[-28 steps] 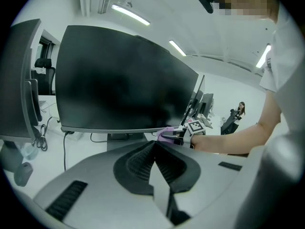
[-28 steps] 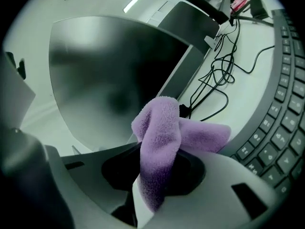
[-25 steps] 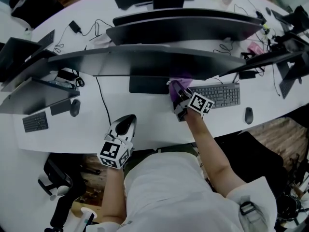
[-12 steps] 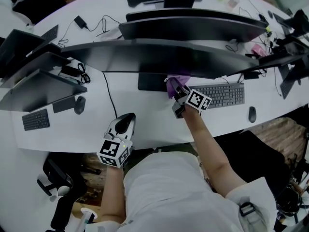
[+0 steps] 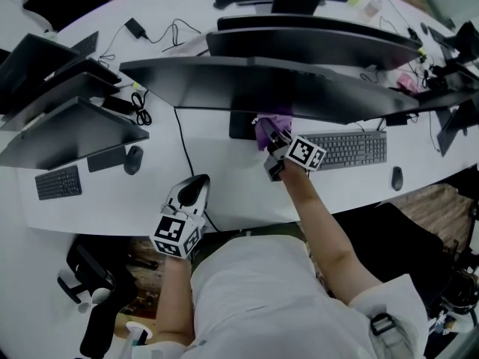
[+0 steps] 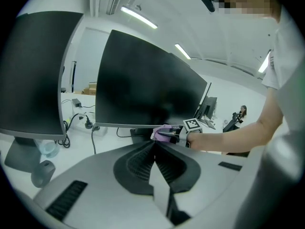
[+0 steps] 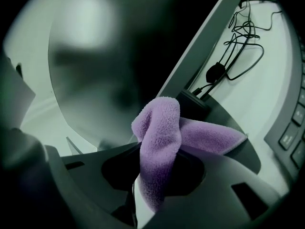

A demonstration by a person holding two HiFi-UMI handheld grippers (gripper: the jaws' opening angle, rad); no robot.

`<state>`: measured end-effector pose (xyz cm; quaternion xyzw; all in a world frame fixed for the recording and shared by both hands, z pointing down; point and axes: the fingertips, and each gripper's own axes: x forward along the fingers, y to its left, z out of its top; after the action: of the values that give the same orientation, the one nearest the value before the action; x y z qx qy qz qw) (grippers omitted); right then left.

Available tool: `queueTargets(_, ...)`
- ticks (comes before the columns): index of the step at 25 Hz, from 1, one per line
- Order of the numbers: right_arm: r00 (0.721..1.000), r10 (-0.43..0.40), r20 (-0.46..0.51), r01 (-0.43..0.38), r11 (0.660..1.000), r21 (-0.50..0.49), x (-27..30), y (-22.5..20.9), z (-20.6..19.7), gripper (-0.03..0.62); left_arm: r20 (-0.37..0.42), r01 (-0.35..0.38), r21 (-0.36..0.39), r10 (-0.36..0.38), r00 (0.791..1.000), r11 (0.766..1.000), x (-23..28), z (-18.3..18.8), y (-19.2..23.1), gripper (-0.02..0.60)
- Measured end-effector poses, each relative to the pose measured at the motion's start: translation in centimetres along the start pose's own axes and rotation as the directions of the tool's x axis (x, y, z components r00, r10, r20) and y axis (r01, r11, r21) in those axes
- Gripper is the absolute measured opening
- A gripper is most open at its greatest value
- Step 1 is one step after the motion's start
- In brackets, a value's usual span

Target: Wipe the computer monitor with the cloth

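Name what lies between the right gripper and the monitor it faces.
The purple cloth, clamped in the jaws of the right gripper, bunches up toward the dark screen of the monitor. The right gripper view shows this best; whether the cloth touches the screen cannot be told.

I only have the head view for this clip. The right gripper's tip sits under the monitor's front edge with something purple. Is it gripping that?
Observer: Yes. The right gripper view shows the right gripper shut on a fluffy purple cloth that bunches up out of its jaws.
Operator: What faces the cloth?
Observer: The wide dark monitor's glossy screen fills that view just beyond the cloth. I cannot tell whether they touch.
Operator: And the left gripper?
Observer: The left gripper view shows the left gripper shut, with nothing between its jaws.
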<state>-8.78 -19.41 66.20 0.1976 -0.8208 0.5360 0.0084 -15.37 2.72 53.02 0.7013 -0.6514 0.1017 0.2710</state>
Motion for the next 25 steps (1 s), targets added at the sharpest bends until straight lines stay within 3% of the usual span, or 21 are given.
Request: queueTargets(25,0.996,0.056,-0.076,-0.058,0.998,-0.025,10.0,7.5,-8.1,0.107,0.025,-0.025,-0.043,0.026,0.999,0.999,-6.1,-2.0,9.2,0.003)
